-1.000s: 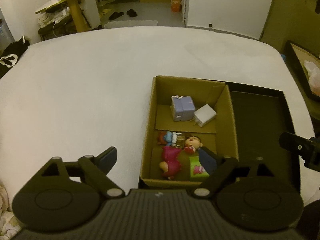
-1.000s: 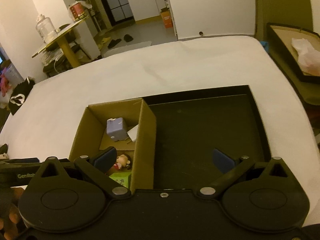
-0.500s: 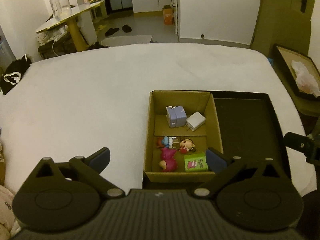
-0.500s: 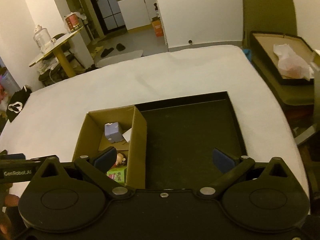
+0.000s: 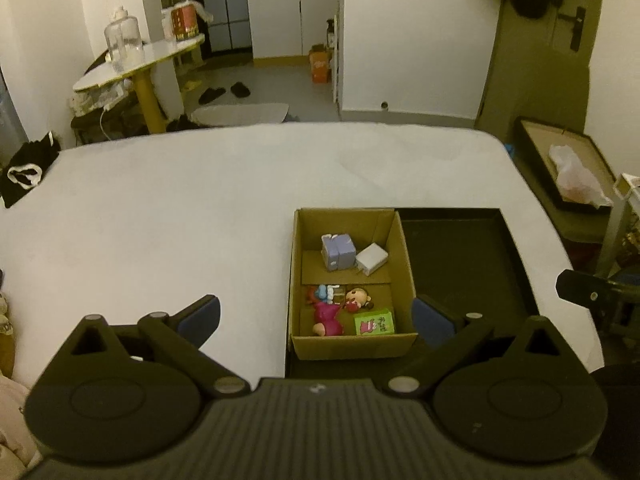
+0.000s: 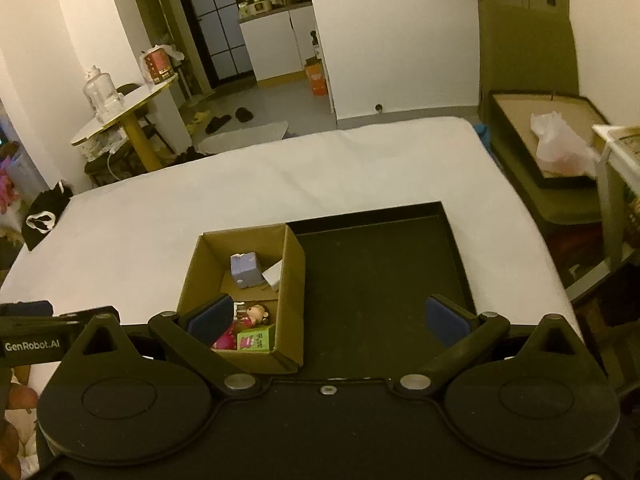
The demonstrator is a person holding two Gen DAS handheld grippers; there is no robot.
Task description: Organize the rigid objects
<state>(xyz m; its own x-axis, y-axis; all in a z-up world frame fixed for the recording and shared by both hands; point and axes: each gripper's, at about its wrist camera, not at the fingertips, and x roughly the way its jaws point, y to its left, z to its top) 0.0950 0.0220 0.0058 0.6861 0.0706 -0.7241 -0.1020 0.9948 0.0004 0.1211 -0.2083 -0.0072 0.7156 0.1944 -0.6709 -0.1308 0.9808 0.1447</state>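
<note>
A brown cardboard box [image 5: 404, 256] [image 6: 294, 276] stands in the left part of a black tray [image 5: 464, 264] [image 6: 376, 264] on a white table. Inside lie a lilac block [image 5: 338, 251] [image 6: 245, 269], a white charger [image 5: 372, 258] [image 6: 273, 274], a small doll with a brown head [image 5: 358, 298] [image 6: 256, 313], a pink figure [image 5: 327, 316], a green carton [image 5: 374, 322] [image 6: 256, 339] and a little blue and red toy [image 5: 322, 294]. My left gripper [image 5: 314, 316] hovers high above the box's near edge, open and holding nothing. My right gripper [image 6: 328, 316] is open too, above the tray, with nothing between its fingers.
The white table [image 5: 180, 216] stretches wide to the left and behind the tray. To the right, off the table, a framed board [image 6: 540, 136] holds a plastic bag [image 6: 560, 148]. A round side table [image 5: 136, 68] with a jar stands beyond the far left corner.
Both grippers have risen and drawn back from the box, so the box and tray look smaller and more of the room shows. The left gripper's jaws spread a little wider. The toys have not moved.
</note>
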